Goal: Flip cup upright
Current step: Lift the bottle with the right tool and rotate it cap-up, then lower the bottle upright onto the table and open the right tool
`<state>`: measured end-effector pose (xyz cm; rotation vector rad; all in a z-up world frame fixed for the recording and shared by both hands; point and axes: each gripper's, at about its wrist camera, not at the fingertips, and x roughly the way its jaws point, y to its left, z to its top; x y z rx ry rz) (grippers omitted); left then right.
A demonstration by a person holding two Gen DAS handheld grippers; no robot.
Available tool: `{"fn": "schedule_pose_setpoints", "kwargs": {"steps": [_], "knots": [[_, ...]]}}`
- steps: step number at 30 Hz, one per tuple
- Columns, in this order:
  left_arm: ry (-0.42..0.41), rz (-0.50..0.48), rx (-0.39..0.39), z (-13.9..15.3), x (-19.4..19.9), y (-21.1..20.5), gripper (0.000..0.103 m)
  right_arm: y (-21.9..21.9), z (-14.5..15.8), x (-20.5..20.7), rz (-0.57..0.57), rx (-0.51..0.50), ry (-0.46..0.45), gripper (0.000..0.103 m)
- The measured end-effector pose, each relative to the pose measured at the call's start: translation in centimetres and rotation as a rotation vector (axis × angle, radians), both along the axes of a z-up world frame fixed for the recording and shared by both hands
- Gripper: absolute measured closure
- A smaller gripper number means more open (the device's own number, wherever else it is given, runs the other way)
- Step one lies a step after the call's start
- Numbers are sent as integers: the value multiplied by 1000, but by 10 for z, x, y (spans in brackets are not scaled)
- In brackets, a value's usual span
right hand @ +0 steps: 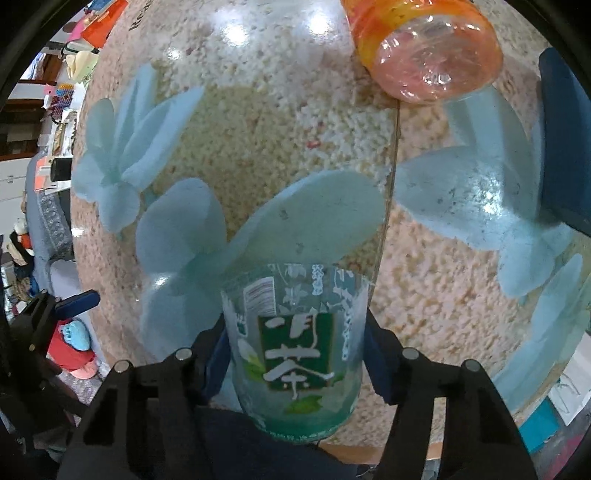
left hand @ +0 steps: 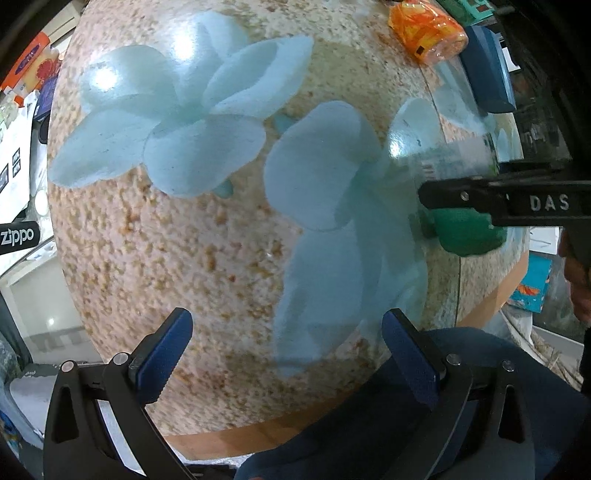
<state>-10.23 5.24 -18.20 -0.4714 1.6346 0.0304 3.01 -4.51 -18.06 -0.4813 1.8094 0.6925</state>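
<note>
A clear plastic cup with a green label and white characters sits between the fingers of my right gripper, which is shut on it near the table's front edge. In the left wrist view the same cup shows blurred at the right, held by the right gripper's black finger. My left gripper is open and empty, hovering over the front of the table, to the left of the cup.
An orange plastic bottle lies on its side at the table's far right, also in the left wrist view. A dark blue box stands at the right edge. The speckled table has blue flower prints and a seam.
</note>
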Motion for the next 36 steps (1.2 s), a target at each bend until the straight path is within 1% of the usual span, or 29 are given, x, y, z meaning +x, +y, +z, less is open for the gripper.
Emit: {"fn": "schedule_pose_setpoints", "kwargs": {"steps": [3,6,8,10,11,12,15,17,18,22,23,26,28,31,36], "knots": [[-5,5,-4,0,5,10,0,-4,7,5,-15,35,-22,43],[-16,11,-3,5,14,12,0,-9,20,8,-19,103,-71,44],[-27,14,-2,11,17,11,0,-13,31,9,-1,160,-128,44],[-37,22,-4,15,20,10,0,-19,45,10,27,233,-207,44],[-40,29,-6,16,20,9,0,-21,51,8,33,258,-228,44],[-41,39,-6,17,22,8,0,-24,58,9,46,309,-270,44],[-40,63,1,22,24,-2,0,-34,61,9,87,421,-364,44],[-36,87,11,23,25,-7,0,-40,58,11,127,506,-440,44],[-34,102,14,23,26,-9,0,-46,55,10,158,557,-493,44],[-30,141,32,21,26,-21,0,-51,39,6,241,655,-646,44],[-30,145,38,20,26,-22,0,-50,32,6,256,665,-666,44],[-21,160,71,16,26,-32,0,-56,20,7,274,715,-679,43],[-9,173,88,13,25,-36,0,-64,21,10,278,749,-688,43],[7,198,93,8,22,-43,0,-70,21,11,280,772,-683,43],[11,220,97,5,15,-60,0,-80,20,3,338,793,-698,42]]}}
